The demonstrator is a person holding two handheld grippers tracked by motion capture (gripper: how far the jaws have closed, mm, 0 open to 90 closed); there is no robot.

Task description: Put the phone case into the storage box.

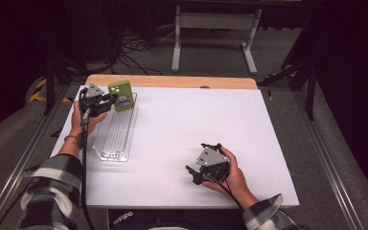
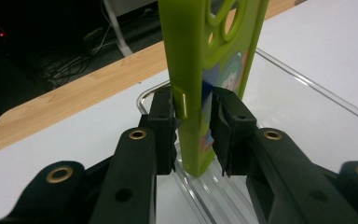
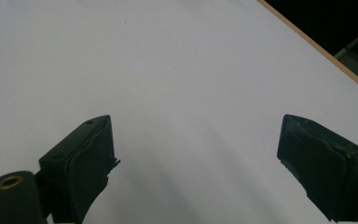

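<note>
**Two grippers, one green phone case upright in the tray**

Left gripper [image 2: 193, 126] has the lime-green rubbery phone case [image 2: 205, 60] standing on edge between its jaws, lower end down in the clear ribbed plastic tray [image 1: 112, 136]. Left pad touches; a sliver of gap shows on the other side. Right gripper [image 3: 196, 154] hovers over the white surface [image 1: 182, 129], jaws wide, nothing between them.

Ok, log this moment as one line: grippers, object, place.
left gripper: jaws around upright green phone case, small gap on one side | case: bottom in clear tray | right gripper: open, empty
</note>
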